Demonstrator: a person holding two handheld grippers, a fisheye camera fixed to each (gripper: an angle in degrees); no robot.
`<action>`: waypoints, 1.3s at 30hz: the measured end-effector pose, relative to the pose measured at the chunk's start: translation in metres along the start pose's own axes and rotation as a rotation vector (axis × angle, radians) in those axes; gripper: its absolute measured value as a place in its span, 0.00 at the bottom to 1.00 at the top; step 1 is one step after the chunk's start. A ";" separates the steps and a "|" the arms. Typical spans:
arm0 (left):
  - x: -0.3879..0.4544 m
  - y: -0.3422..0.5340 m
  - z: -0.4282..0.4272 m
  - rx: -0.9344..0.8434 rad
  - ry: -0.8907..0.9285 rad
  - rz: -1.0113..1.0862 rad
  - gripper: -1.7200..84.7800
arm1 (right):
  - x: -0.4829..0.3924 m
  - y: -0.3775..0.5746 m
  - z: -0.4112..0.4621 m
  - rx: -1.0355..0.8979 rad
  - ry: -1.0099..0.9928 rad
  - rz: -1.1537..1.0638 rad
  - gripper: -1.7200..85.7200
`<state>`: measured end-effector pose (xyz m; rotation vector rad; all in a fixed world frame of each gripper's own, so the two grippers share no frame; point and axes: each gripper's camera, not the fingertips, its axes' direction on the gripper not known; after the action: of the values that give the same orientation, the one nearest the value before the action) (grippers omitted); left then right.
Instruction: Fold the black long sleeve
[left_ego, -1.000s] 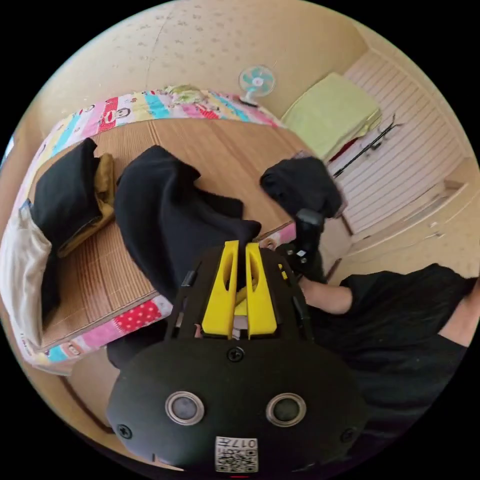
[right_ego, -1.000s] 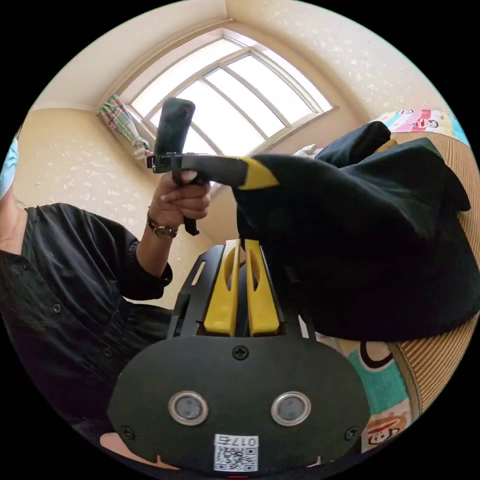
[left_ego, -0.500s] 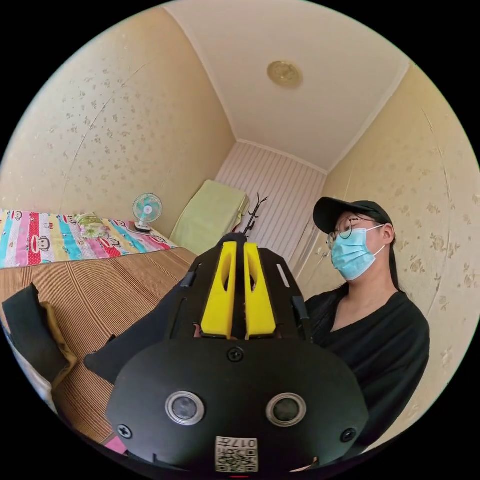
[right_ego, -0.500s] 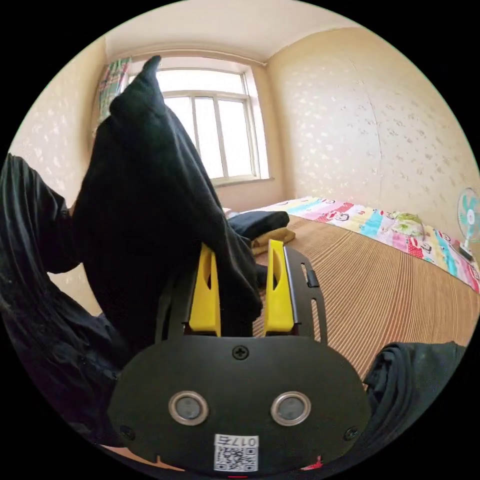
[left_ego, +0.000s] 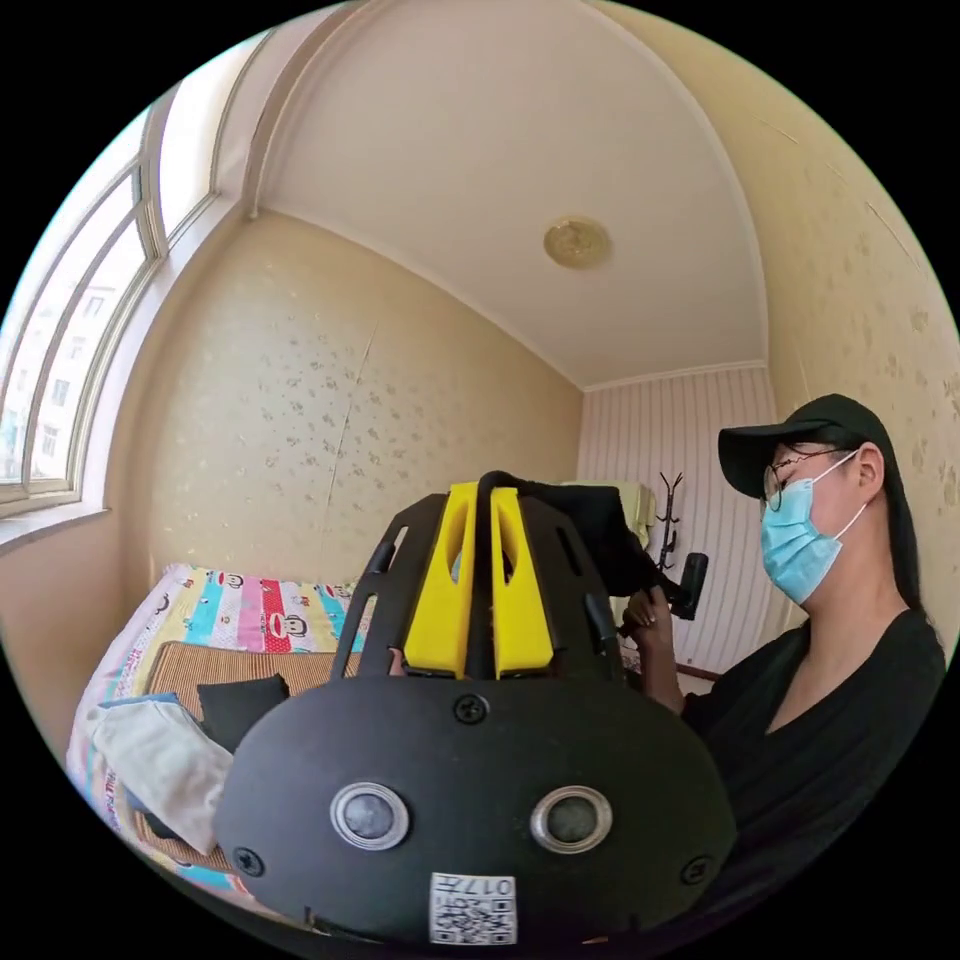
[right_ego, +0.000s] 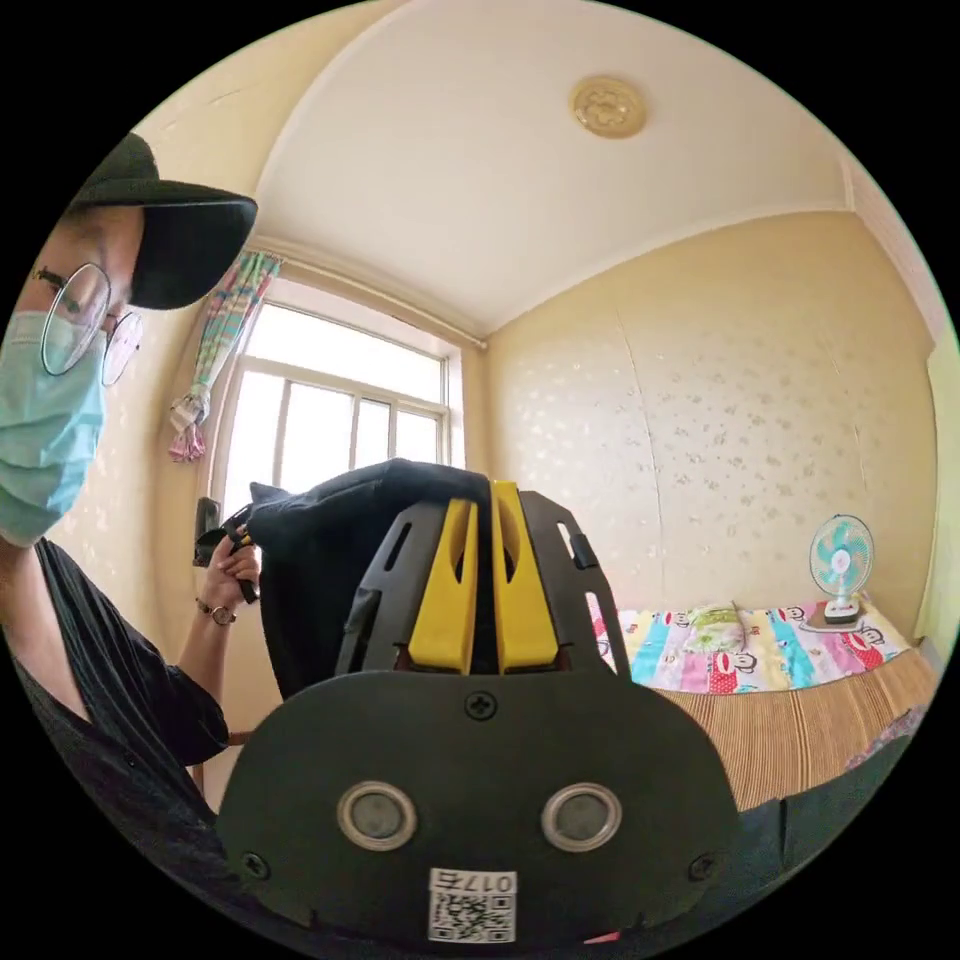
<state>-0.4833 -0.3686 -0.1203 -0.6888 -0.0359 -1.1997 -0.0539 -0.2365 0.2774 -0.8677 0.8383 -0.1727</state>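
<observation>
Black long sleeve (right_ego: 330, 560) now lifted off bed (right_ego: 830, 700), stretched in air. Left gripper (left_ego: 480, 500), right gripper (right_ego: 478, 500) each clamped narrow on an edge. Right gripper regripped since half second ago; spread ready for laying flat.

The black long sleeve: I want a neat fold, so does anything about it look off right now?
The black long sleeve hangs bunched in the air between the right gripper and left gripper, both shut on it, not spread on the bed.
</observation>
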 end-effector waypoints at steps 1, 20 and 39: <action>-0.006 -0.009 0.019 -0.019 -0.008 0.016 0.02 | -0.007 -0.017 0.011 -0.037 0.094 -0.053 0.06; -0.211 0.286 0.471 -1.080 -0.073 -0.218 0.11 | 0.216 0.242 0.310 -1.021 0.088 0.269 0.05; -0.250 0.353 0.191 -0.630 -0.594 -1.077 0.19 | 0.065 0.328 0.195 -1.353 0.151 0.392 0.02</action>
<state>-0.2134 0.0040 -0.2284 -1.6905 -0.6095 -2.0071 0.0672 0.0666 0.0688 -1.9167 1.2377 0.7808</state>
